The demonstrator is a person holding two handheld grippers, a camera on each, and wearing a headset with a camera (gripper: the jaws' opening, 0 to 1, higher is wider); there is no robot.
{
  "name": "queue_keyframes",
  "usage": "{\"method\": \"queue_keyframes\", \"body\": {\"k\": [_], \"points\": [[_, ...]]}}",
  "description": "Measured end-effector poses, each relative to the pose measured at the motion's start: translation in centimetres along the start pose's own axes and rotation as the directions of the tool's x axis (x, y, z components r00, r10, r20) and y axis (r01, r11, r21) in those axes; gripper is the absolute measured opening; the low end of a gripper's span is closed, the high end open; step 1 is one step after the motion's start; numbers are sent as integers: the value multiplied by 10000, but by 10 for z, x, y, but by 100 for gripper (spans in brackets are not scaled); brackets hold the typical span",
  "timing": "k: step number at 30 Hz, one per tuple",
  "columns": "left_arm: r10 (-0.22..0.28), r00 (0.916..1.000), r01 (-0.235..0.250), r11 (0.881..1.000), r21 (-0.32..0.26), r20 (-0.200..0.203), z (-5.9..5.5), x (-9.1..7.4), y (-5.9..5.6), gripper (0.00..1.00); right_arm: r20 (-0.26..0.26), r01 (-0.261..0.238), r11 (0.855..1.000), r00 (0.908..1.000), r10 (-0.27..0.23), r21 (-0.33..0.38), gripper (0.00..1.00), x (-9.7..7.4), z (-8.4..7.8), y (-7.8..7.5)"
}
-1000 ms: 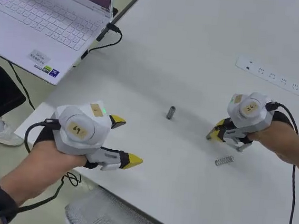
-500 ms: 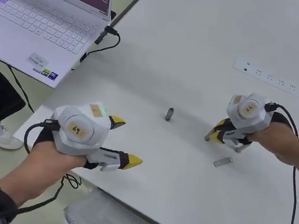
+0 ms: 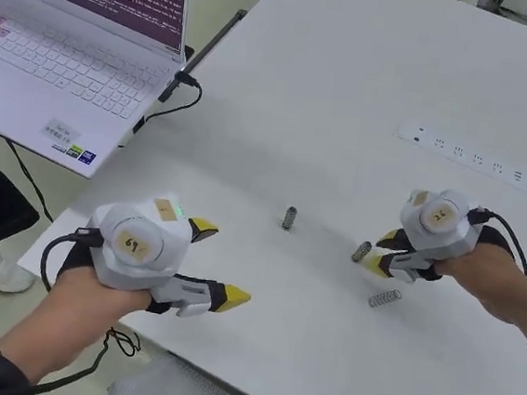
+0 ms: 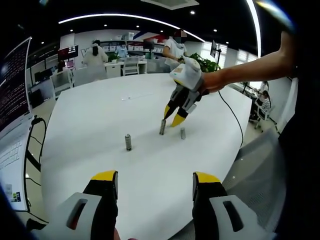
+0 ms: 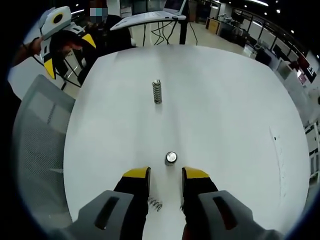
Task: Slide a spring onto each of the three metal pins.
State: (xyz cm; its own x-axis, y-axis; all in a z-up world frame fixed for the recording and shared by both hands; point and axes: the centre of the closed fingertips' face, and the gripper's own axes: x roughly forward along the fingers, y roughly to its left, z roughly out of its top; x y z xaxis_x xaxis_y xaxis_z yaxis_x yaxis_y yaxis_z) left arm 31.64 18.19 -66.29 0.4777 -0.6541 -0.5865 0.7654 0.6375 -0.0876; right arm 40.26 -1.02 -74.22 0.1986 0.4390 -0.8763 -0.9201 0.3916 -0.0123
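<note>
well, left gripper point(image 3: 221, 262): released, jaws wide, nothing between them, over the near edge of the surface point(image 3: 349, 84).
right gripper point(image 3: 382, 252): released, jaws a little apart, grasping nothing, toward the right edge.
first pin point(image 3: 289, 218): upright mid-surface, a spring point(image 3: 288, 221) around it.
second pin point(image 3: 361, 252): just beyond the right gripper's tips, not touching them; looks coiled too.
loose spring point(image 3: 384, 298): lying flat beside that gripper, on its near-edge side.
power strip point(image 3: 464, 153): toward the far edge.
</note>
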Motion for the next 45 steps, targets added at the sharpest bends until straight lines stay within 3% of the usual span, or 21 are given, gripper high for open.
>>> {"method": "queue_keyframes", "body": {"k": [8, 12, 16, 20, 29, 37, 45], "points": [[86, 9997, -81, 9998, -180, 247, 6, -4, -5, 56, 641, 479, 9952, 9965, -535, 859, 24, -12, -3, -6], [72, 9995, -66, 9998, -185, 314, 7, -4, -7, 56, 1167, 841, 9879, 9882, -995, 1302, 25, -22, -3, -2], [65, 9994, -58, 9998, -185, 343, 8, -4, -8, 56, 2064, 1066, 9695, 9664, -1533, 2206, 26, -35, 1, -4], [21, 9994, -18, 9999, -105, 336, 8, -3, -9, 56, 2534, 1178, 9546, 9486, -1897, 2736, 28, -48, -2, 0], [-108, 9994, 108, 9999, 8, 313, 11, -2, -11, 56, 2721, 1469, 9314, 9308, -2441, 3332, 33, -65, -18, 11], [-146, 9995, 142, 9998, 127, 286, 15, -1, -11, 56, 3060, 1588, 8968, 9033, -3009, 4129, 37, -83, -29, 20], [-143, 9994, 139, 9998, 138, 302, 19, 0, -10, 56, 3278, 1750, 8711, 8779, -3490, 4588, 42, -104, -39, 33]]}}
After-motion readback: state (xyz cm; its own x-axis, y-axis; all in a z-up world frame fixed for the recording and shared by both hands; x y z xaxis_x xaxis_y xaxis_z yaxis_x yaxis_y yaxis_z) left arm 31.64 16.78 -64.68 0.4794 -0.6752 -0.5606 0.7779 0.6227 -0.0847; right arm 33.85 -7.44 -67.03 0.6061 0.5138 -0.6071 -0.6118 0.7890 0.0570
